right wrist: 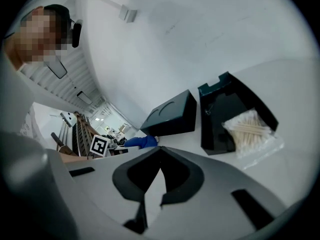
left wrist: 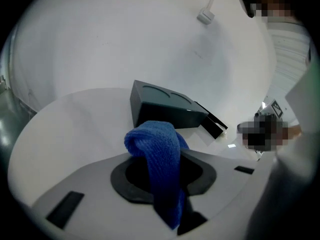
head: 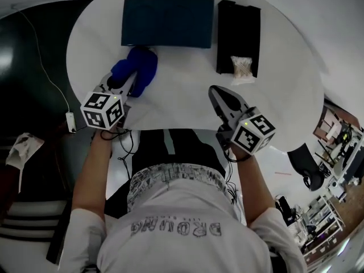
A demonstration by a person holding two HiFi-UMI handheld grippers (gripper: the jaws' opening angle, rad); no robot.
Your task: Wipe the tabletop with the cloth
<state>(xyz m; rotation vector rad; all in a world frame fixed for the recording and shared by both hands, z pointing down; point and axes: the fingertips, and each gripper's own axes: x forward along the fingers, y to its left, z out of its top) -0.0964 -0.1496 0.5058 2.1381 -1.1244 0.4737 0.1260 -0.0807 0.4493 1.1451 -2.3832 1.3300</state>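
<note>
The left gripper (head: 122, 87) is clamped on the blue cloth (head: 139, 67). In the left gripper view its jaws are nearly together, with a folded band of the knitted fabric pinched between them. The fabric bunches into a rounded hump beyond the tips, and one end trails back down between the jaws towards the camera.

From the head view the hump of cloth sits just in front of the near left corner of the dark teal box (head: 168, 20), its far edge right up against the box's near side. I cannot tell whether the two touch, or whether the cloth's underside presses on the white round table (head: 170, 110).

The box stands at the far side of the table. Just to its right lies a black tray (head: 239, 27). A clear packet of cotton swabs (head: 242, 68) rests half on the tray's near end and half on the tabletop.

The right gripper (head: 219, 95) hangs over the near part of the table, well to the right of the box's near edge and short of the swab packet. Its jaws meet at the tips and hold nothing; only bare tabletop shows through the slit behind the tips.
</note>
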